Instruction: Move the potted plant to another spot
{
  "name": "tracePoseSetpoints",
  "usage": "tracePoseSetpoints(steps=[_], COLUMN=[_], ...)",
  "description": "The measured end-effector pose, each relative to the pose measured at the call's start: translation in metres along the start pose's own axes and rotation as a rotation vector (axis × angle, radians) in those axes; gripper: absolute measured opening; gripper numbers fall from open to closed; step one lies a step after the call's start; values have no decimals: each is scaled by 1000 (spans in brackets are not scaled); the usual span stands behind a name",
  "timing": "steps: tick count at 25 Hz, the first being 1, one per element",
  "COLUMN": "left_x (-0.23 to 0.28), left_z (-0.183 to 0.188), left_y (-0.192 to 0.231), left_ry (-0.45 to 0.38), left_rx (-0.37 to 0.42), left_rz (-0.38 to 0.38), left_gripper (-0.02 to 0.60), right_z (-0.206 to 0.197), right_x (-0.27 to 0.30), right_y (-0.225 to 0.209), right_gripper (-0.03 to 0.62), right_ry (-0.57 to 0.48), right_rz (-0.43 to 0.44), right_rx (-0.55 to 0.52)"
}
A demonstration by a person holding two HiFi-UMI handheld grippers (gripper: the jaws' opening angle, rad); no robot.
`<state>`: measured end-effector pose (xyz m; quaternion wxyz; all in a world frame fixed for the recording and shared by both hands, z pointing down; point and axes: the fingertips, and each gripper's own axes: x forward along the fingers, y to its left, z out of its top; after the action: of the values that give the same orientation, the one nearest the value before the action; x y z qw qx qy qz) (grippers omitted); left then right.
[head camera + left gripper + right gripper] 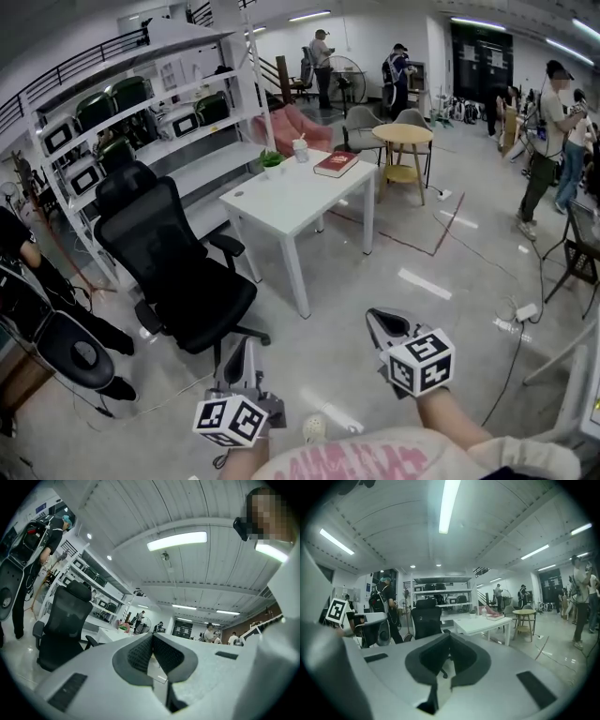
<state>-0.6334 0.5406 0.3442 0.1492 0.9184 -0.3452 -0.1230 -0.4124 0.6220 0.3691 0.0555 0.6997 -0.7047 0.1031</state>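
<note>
The potted plant [272, 161], small and green in a white pot, stands at the far left end of the white table [281, 202]. In the left gripper view, the plant [123, 628] shows small and far off. Both grippers hang low over the floor, well short of the table. My left gripper [241, 345] points toward the black office chair [178, 272]; its jaws meet at the tips with nothing between them. My right gripper [377, 319] is shut and empty too, with the table [480, 623] far ahead of it.
A cup [300, 148] and a red book [336, 164] share the table with the plant. White shelving [141, 122] runs along the left. A round wooden table [403, 136] and grey chairs stand behind. People stand at the left, right and back. Cables [520, 314] lie on the floor to the right.
</note>
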Motion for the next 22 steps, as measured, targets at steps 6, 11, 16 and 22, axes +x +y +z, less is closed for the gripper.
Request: tracePoseSetpoints(steps=[6, 11, 16, 22], left_x=[72, 118, 160, 193], left_z=[24, 56, 81, 78], left_y=[47, 90, 132, 159], left_ry=[11, -14, -28, -32], left_rx=[16, 19, 10, 52], left_rz=[-18, -39, -60, -100], left_gripper=[3, 3, 3, 3], right_z=[39, 74, 99, 90], right_x=[76, 132, 183, 225], right_y=[-8, -10, -11, -17], right_gripper=[6, 5, 5, 6], right_ry=[-27, -85, -125, -99], right_rz=[-9, -19, -32, -72], right_rx=[-13, 35, 55, 47])
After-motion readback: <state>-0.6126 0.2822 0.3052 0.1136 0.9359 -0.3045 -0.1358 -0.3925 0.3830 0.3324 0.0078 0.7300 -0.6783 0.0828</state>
